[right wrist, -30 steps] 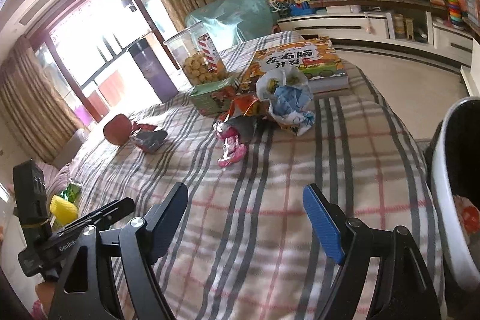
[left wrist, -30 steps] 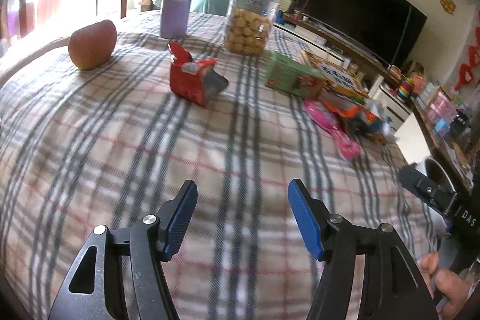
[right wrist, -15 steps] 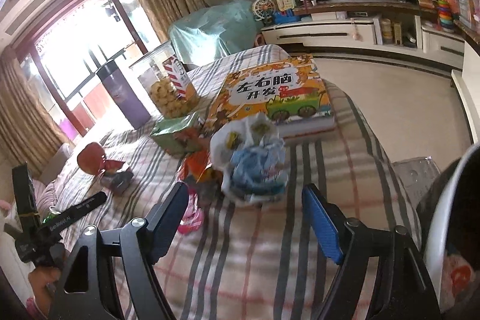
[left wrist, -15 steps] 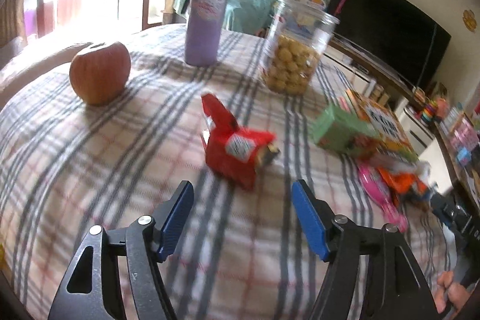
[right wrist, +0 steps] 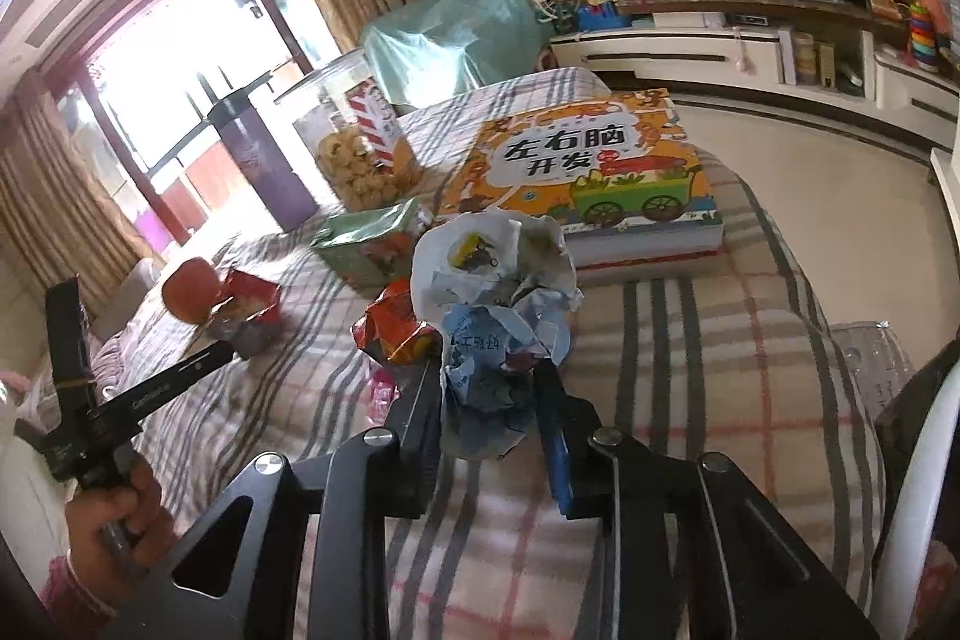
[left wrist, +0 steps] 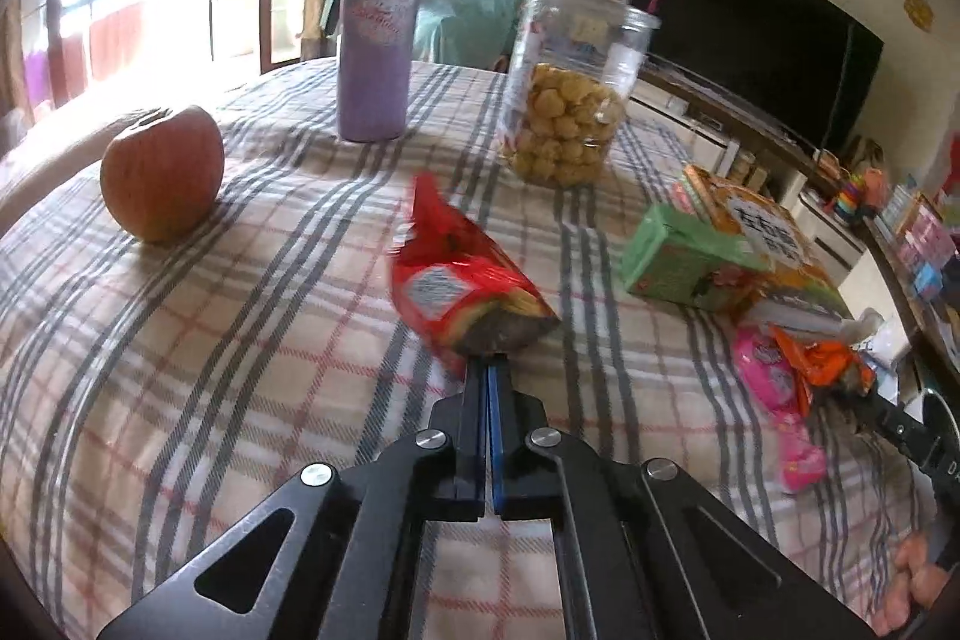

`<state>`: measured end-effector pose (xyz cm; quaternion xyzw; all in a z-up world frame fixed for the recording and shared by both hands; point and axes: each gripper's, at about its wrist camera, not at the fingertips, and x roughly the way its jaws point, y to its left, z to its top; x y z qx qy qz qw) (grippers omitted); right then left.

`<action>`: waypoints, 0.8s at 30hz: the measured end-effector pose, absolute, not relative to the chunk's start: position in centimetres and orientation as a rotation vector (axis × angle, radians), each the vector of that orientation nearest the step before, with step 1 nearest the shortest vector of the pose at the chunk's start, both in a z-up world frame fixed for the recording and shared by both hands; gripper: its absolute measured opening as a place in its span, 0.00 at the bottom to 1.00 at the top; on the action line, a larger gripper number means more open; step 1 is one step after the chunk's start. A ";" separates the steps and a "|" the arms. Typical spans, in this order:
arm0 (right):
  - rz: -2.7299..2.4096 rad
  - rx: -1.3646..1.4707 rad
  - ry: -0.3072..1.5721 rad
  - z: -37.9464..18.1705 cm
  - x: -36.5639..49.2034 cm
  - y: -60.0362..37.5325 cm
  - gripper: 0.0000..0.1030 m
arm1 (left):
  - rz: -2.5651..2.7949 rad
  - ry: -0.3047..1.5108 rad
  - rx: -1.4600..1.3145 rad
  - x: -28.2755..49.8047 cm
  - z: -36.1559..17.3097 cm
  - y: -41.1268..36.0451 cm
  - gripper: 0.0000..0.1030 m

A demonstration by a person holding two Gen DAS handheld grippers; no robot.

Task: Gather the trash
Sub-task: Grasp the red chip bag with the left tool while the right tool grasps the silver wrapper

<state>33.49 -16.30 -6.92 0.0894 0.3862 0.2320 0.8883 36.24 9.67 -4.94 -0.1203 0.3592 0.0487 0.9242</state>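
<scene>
Left gripper (left wrist: 487, 370) is clamped tight on the red snack wrapper's (left wrist: 462, 280) near end, mid-table (left wrist: 180, 370); right gripper (right wrist: 489, 388) is closing round the crumpled white-and-blue bag (right wrist: 498, 304) beside the picture book (right wrist: 594, 172).

Apple (left wrist: 162, 172) far left on table (left wrist: 180, 370); bottle (left wrist: 378, 34) and jar (left wrist: 570, 82) far behind snack wrapper (left wrist: 468, 280); carton (left wrist: 690, 256) right, book (right wrist: 594, 166) behind crumpled bag (right wrist: 498, 292).
</scene>
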 end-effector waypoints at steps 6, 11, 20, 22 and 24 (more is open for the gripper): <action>0.527 0.187 0.812 -6.6 30.9 -16.5 0.27 | 0.052 0.727 -0.236 33.4 -4.6 8.4 0.00; 0.526 0.208 0.816 -6.5 29.2 -17.2 0.27 | 0.082 0.751 -0.294 33.2 -4.4 9.7 0.17; 0.503 0.281 0.812 -6.8 27.3 -18.7 0.27 | 0.182 0.775 -0.274 37.1 -5.4 10.6 0.41; 0.502 0.284 0.815 -6.9 27.2 -18.8 0.27 | 0.175 0.787 -0.290 38.2 -5.8 10.8 0.26; 0.502 0.290 0.817 -6.9 27.2 -18.9 0.27 | 0.160 0.789 -0.297 38.9 -5.8 10.9 0.01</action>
